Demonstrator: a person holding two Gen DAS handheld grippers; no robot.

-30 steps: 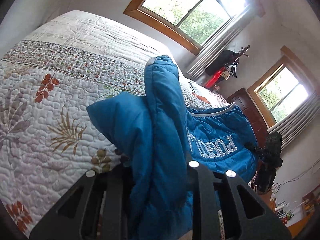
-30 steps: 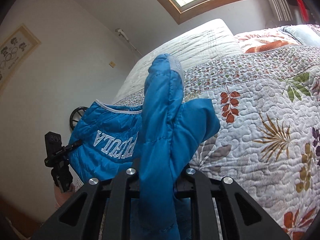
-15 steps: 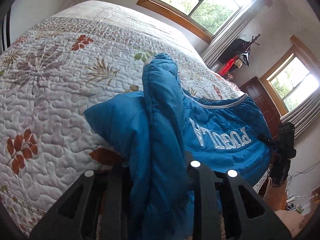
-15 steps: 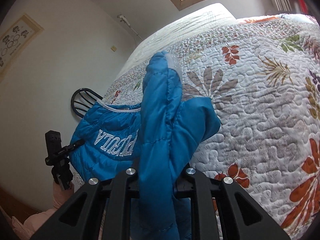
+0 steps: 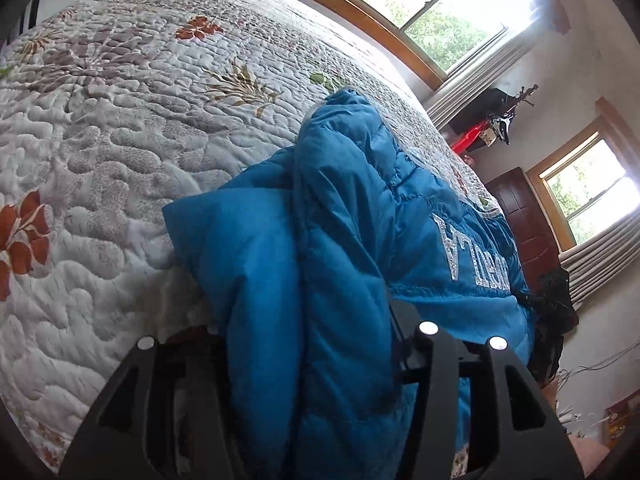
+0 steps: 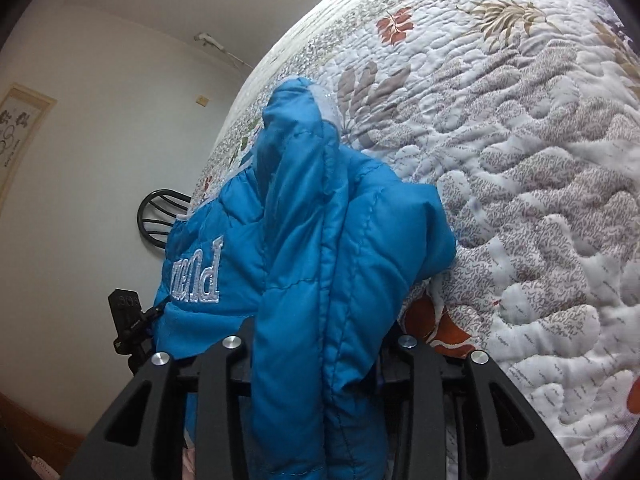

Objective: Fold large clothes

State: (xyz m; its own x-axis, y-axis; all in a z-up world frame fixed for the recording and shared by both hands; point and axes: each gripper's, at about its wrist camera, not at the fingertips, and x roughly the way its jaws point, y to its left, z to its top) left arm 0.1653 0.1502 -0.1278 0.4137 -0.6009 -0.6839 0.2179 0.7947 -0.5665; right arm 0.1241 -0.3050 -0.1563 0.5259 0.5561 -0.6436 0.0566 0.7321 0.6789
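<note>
A blue quilted puffer jacket (image 5: 320, 264) with silver lettering (image 5: 476, 256) hangs stretched between my two grippers, low over the floral quilted bed (image 5: 120, 128). My left gripper (image 5: 304, 352) is shut on a bunched fold of the jacket that drapes over its fingers. My right gripper (image 6: 320, 356) is shut on another bunched fold of the jacket (image 6: 320, 240); the bed (image 6: 520, 160) lies close under it. The right gripper also shows in the left wrist view (image 5: 554, 300), and the left gripper in the right wrist view (image 6: 128, 320).
Two windows (image 5: 420, 12) with grey curtains, a dark wooden cabinet (image 5: 528, 224) and a red object on a shelf (image 5: 476, 136) stand beyond the bed. A black chair back (image 6: 160, 220) and a framed picture (image 6: 16, 128) are by the white wall.
Both grippers have moved forward and down with the jacket, so the bed now lies much closer beneath it. Both grips are unchanged.
</note>
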